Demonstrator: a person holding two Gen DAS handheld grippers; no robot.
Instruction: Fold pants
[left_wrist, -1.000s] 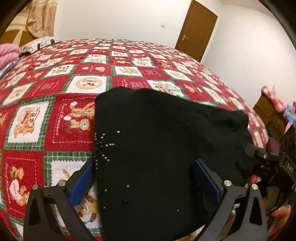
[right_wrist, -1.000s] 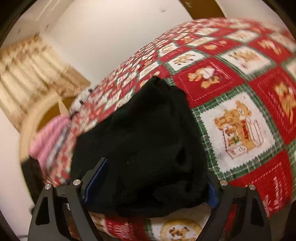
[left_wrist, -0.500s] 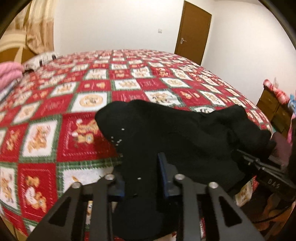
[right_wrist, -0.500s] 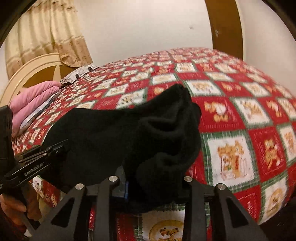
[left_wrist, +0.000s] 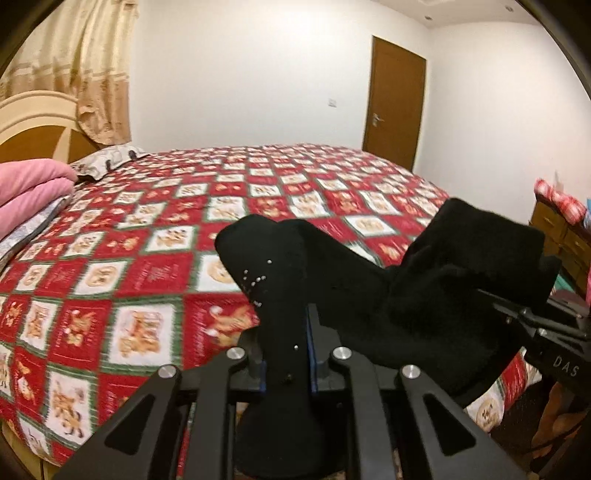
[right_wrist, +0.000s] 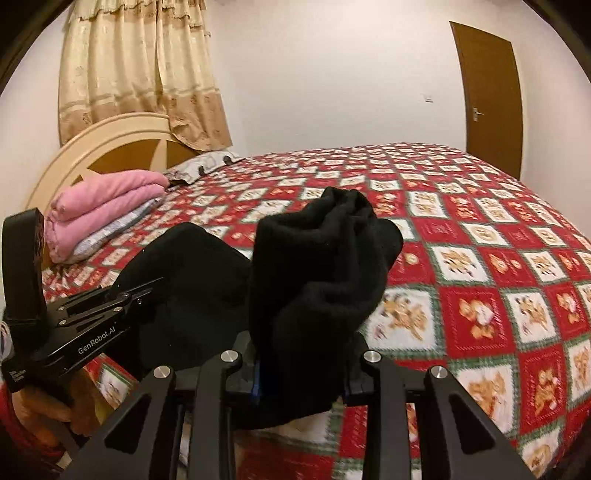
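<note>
The black pants (left_wrist: 369, 295) are lifted off the near edge of the bed, bunched and sagging between both grippers. My left gripper (left_wrist: 286, 350) is shut on one edge of the pants, the part with small silver studs. My right gripper (right_wrist: 301, 365) is shut on a thick bunch of the pants (right_wrist: 317, 266). The right gripper also shows at the right of the left wrist view (left_wrist: 546, 332); the left gripper shows at the left of the right wrist view (right_wrist: 88, 317). The fingertips are hidden in cloth.
The bed has a red, white and green patchwork quilt (left_wrist: 147, 229). Folded pink blankets (right_wrist: 99, 206) and a pillow (right_wrist: 207, 162) lie by the headboard (right_wrist: 110, 144). A wooden dresser (left_wrist: 561, 229) stands at the right. A brown door (left_wrist: 395, 99) is behind the bed.
Both grippers closed on the pants, which lay flat a second ago, and lifted them off the quilt. The cloth now hangs bunched between them, and both cameras tilted up toward the room.
</note>
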